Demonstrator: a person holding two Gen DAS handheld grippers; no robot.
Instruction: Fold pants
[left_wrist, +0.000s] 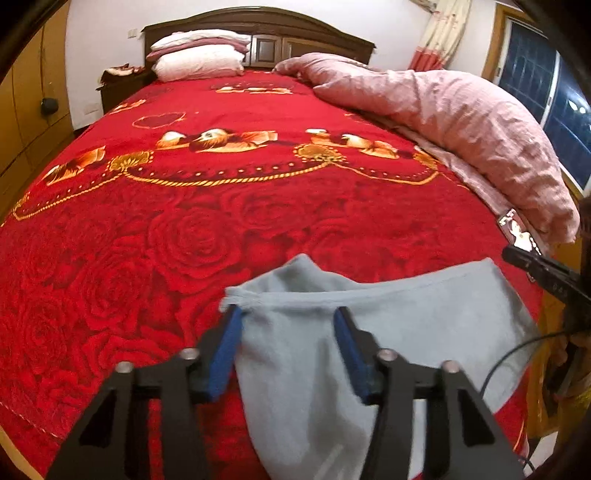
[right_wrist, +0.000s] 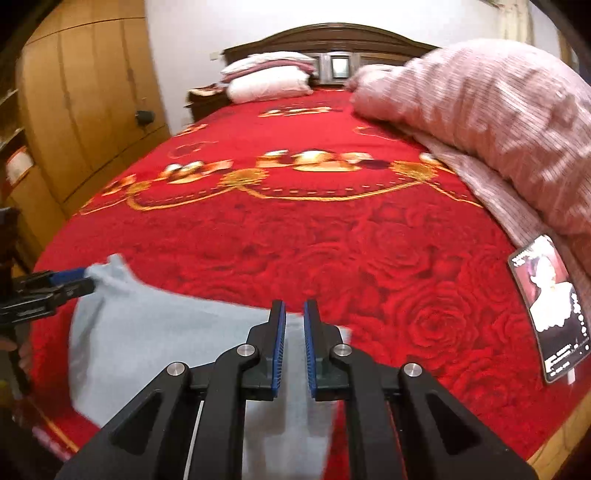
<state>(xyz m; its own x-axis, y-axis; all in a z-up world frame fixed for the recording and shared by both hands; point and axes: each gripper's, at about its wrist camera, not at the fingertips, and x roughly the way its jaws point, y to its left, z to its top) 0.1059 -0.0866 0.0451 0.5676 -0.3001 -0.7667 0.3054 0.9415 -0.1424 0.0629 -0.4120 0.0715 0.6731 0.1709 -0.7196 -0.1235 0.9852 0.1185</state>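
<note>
Your left gripper (left_wrist: 288, 314) gapes over the pants' (left_wrist: 369, 332) far-left corner; your right gripper (right_wrist: 294, 308), nearly closed on nothing, hovers above their right end. They lie crosswise along the bed's (right_wrist: 332, 240) near edge, left gripper closer to cloth.

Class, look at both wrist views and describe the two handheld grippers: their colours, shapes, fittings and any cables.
Both the left gripper and the right gripper have matte black angular frames with triangular cut-outs, round silver pivot bolts and two straight fingers faced with blue pads; the right gripper's pads look ribbed. In the left wrist view a thin black cable curves below the right gripper. No sleeve is clearly visible.
</note>
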